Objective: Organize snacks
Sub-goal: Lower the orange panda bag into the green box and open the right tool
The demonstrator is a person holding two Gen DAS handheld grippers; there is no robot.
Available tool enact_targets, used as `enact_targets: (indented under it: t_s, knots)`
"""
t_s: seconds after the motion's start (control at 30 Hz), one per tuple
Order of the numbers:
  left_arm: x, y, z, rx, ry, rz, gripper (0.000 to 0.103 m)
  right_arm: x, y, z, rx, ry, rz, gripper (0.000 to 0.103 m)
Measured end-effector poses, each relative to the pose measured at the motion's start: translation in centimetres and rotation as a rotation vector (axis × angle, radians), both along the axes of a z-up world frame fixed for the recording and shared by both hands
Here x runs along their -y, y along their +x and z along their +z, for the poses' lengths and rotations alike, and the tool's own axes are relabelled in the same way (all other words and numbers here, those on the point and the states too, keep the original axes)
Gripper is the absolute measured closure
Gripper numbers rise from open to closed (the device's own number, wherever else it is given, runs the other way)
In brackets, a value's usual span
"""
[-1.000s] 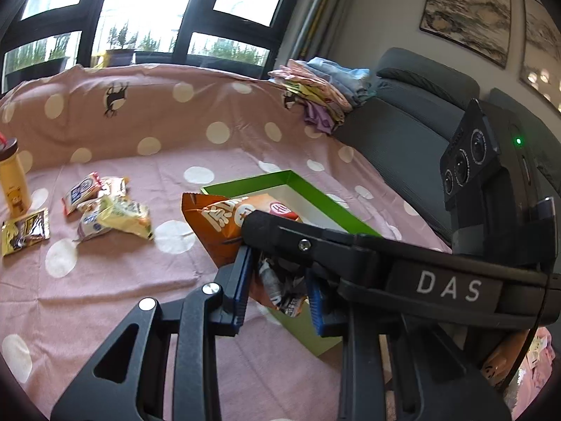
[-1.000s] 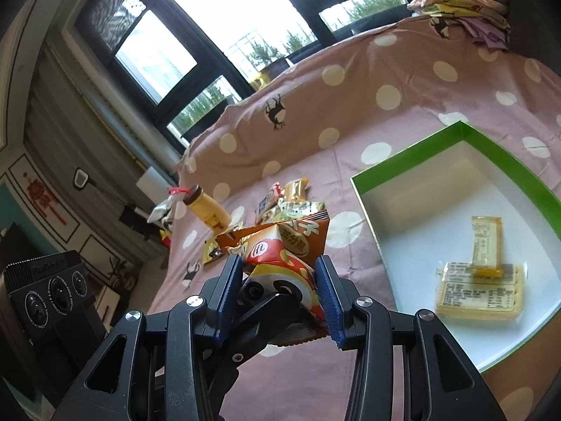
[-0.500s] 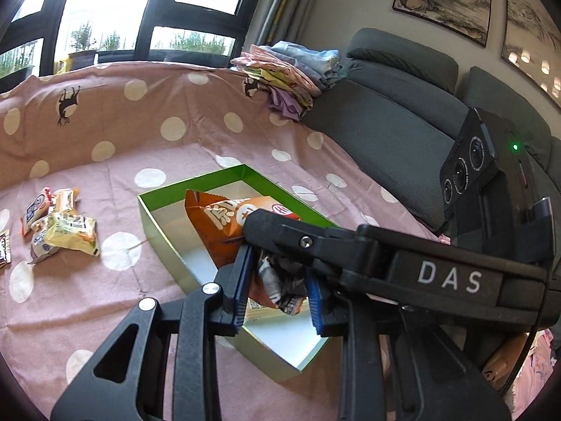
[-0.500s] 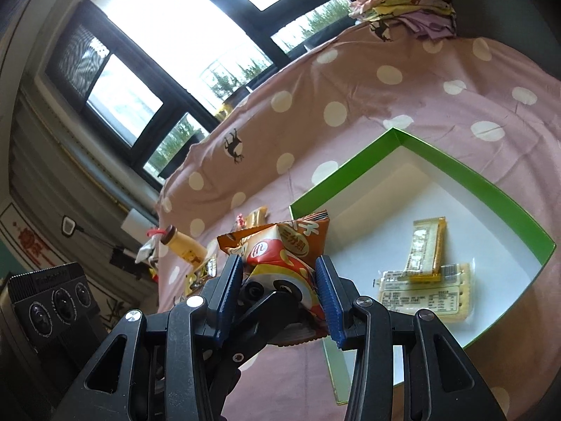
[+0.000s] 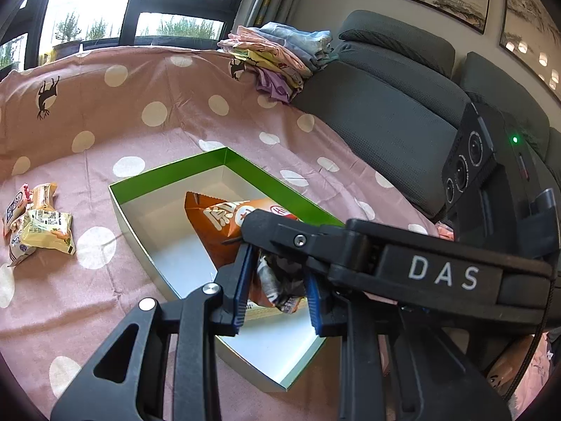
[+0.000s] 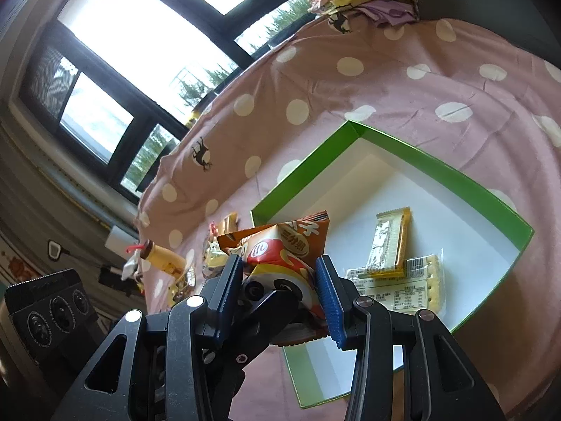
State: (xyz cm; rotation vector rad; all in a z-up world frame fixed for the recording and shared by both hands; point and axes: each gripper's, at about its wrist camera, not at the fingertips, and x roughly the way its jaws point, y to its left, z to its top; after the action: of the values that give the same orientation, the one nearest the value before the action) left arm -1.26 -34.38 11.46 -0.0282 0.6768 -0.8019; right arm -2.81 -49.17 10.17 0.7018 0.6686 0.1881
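Bag (image 5: 224, 224) clamped by left gripper (image 5: 277, 291) and right gripper (image 6: 284, 294) | over box (image 5: 168, 175) near edge | two-jaw hold steadies drop-in

Each scene is viewed from a fisheye camera mounted just behind its tool, angled downward and close over the green box (image 5: 224, 161) (image 6: 413, 147). The box, the polka-dot cloth (image 5: 168, 105) (image 6: 403, 80) and the windows are shared by both views.

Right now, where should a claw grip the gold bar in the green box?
Probably mid-length across its narrow width, from above: the gold bar lies flat, one end on the cracker pack, and the green box walls block side approaches.
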Motion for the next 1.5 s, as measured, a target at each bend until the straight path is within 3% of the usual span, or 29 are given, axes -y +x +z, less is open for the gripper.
enact_targets:
  t_s: [0.63,1.5]
  knots:
    - [1.1,1.0,-1.2,-0.08,-0.015,-0.017,0.077,0.8,0.3,-1.0,-0.074,-0.009,-0.042,0.057]
    - [1.8,2.9,-3.7,-0.249,-0.046,-0.046,0.077,0.7,1.1,-1.9,-0.183,-0.102,-0.105,0.057]
